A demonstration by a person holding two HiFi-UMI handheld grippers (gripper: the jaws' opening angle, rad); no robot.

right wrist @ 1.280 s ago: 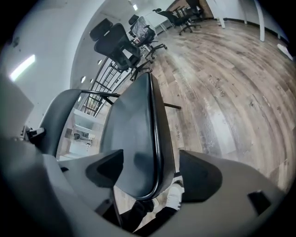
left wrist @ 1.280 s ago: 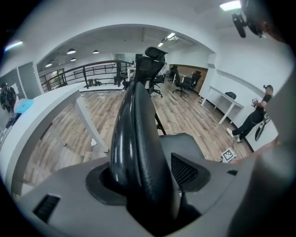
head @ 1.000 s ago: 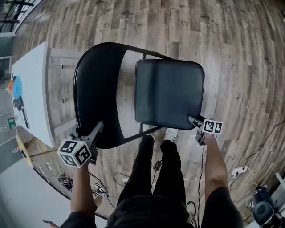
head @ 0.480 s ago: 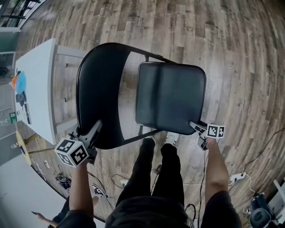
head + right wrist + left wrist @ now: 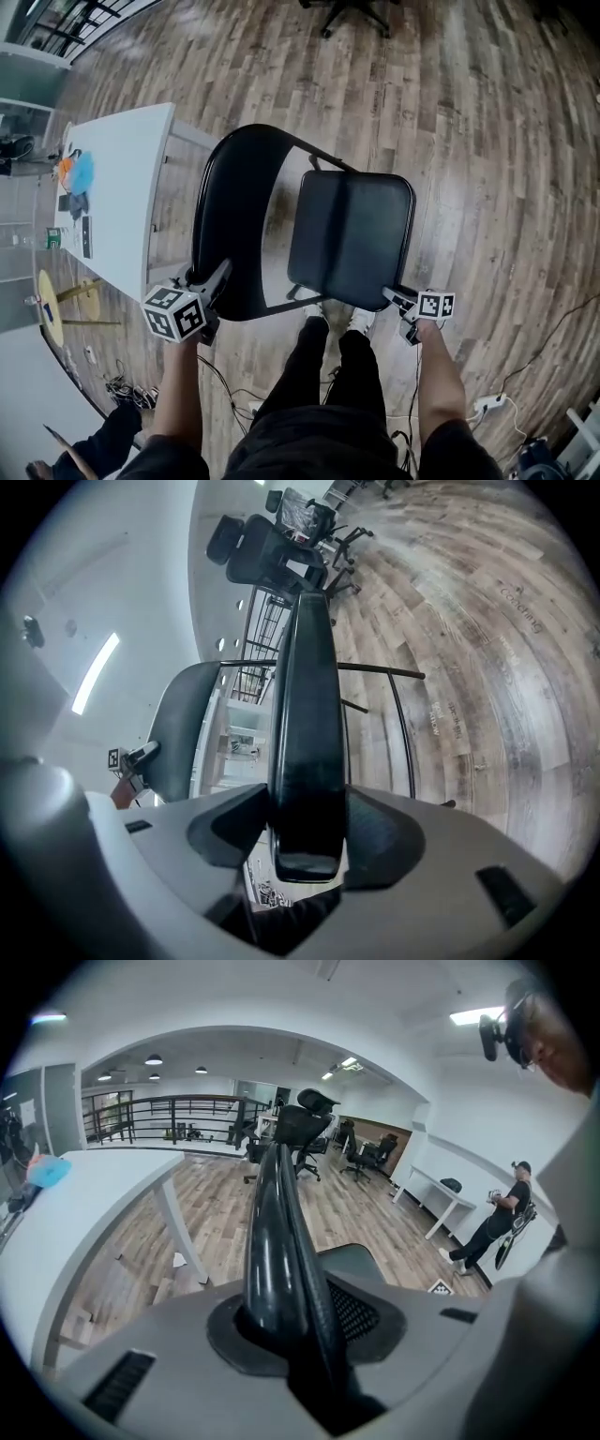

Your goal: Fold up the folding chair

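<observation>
The folding chair (image 5: 337, 234) stands open on the floor right in front of the person's legs, so by the look of it the fold has hardly begun. From the head view, the seat (image 5: 305, 724) shows its whole upper face, and a strip of floor is visible between it and the backrest (image 5: 272, 1241). Both holds appear to be in place. What seems left is to swing the seat up against the backrest and bring the frame flat.

The left gripper (image 5: 217, 278) is at the near end of the backrest. Its jaws are closing, with the backrest's curved rim between them and the pads against it. The right gripper (image 5: 392, 296) is at the near corner of the seat. Its jaws are also closing, clamped across the seat's edge.

The wood-plank floor (image 5: 487, 141) is wide and mostly bare around the chair. A long white table (image 5: 117, 187) stands just to the chair's left, with a few small things at its far end, one of them blue (image 5: 80, 173). Black office chairs (image 5: 305, 1124) stand farther back, in front of a dark railing (image 5: 159, 1105). Another person (image 5: 497, 1218) stands off by a wall. Behind the person's feet lie loose cables and a white power strip (image 5: 487, 405).
</observation>
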